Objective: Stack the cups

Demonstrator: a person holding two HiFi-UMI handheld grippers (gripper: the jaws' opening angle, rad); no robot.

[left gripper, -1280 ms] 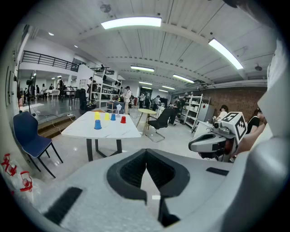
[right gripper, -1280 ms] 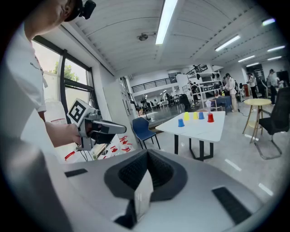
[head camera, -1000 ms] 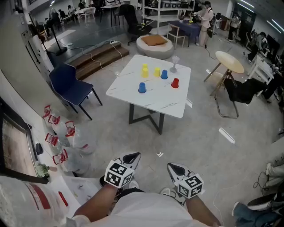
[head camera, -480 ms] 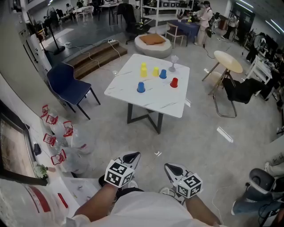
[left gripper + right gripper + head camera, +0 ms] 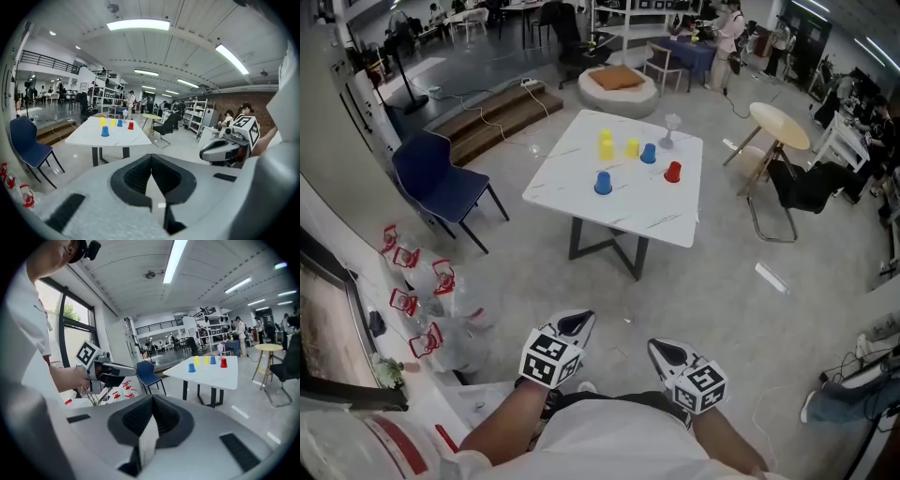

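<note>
Several cups stand upside down on the white table (image 5: 581,202) far ahead: a yellow stack (image 5: 606,145), a yellow cup (image 5: 631,148), a blue cup (image 5: 649,153), a red cup (image 5: 672,172) and a nearer blue cup (image 5: 602,183). Both grippers hang close to my body, well short of the table. My left gripper (image 5: 578,323) is shut and empty, its jaws meeting in the left gripper view (image 5: 151,178). My right gripper (image 5: 667,351) is likewise shut with nothing in it (image 5: 151,420). The gripper views show the same cups small, among them the blue cup (image 5: 105,131) and the red cup (image 5: 223,363).
A wine glass (image 5: 672,127) stands at the table's far edge. A blue chair (image 5: 441,183) is left of the table, a round wooden table (image 5: 780,127) and a black chair (image 5: 802,192) to its right. Red-labelled bottles (image 5: 417,281) lie by the left wall.
The head view has shifted slightly, so the table sits a little differently in frame. Both grippers stay low by my body, shut, almost where they were.
</note>
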